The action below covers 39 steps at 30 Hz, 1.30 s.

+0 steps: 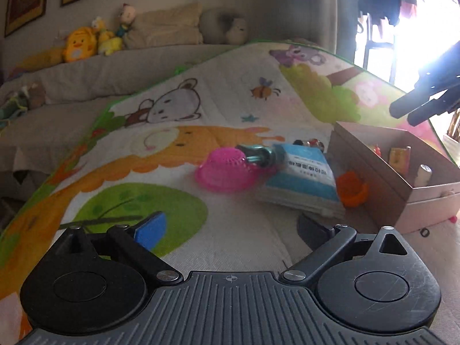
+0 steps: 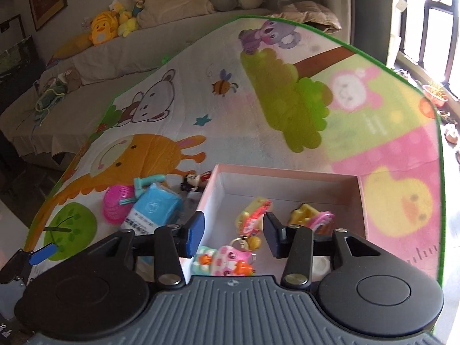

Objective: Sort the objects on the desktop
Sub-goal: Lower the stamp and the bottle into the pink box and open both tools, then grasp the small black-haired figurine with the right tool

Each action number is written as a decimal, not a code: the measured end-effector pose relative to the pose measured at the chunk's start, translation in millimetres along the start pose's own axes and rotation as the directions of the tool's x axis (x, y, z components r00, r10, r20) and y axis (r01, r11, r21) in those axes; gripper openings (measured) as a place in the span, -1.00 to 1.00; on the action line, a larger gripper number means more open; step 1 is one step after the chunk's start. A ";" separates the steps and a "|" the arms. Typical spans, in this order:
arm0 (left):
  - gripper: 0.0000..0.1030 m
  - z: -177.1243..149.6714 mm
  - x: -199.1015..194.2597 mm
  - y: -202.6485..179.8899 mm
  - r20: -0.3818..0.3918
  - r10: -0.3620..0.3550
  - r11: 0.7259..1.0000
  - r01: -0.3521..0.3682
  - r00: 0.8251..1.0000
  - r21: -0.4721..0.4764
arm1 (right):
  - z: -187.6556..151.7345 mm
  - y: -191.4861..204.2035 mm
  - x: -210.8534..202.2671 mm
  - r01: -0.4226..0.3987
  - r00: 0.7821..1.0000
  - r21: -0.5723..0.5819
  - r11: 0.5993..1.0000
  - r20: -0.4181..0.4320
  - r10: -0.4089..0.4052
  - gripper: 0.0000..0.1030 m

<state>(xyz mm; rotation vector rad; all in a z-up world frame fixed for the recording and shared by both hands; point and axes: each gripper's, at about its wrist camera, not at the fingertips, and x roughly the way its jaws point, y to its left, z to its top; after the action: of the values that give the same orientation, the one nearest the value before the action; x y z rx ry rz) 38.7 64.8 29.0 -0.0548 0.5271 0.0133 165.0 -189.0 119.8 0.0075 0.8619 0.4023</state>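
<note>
Pink keychain toy [image 2: 230, 261] seemingly below right claw [image 2: 234, 234]

We find the left gripper [image 1: 230, 230] with jaws spread wide and nothing between them, above a cartoon-printed mat [image 1: 172, 132]. Ahead lies a pink mesh basket [image 1: 225, 171], touching a teal tool [image 1: 260, 155] that rests across a blue-and-white packet [image 1: 302, 178]. An orange toy [image 1: 352, 189] sits just beside an open cardboard box [image 1: 385, 172] holding small items, too blurred to identify. The right gripper [image 1: 425, 100] hangs above the box.
</note>
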 end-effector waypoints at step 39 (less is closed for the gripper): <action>1.00 -21.9 -18.1 9.8 0.015 -0.235 0.968 0.235 0.972 -0.083 | 53.4 91.6 196.7 0.184 0.936 -0.392 0.901 -0.210 -0.282 0.09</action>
<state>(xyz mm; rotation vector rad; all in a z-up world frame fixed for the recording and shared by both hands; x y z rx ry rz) 11.8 73.4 18.7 -0.1998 0.5125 -0.1960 287.4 -27.7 25.3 -0.5052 1.0238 0.3349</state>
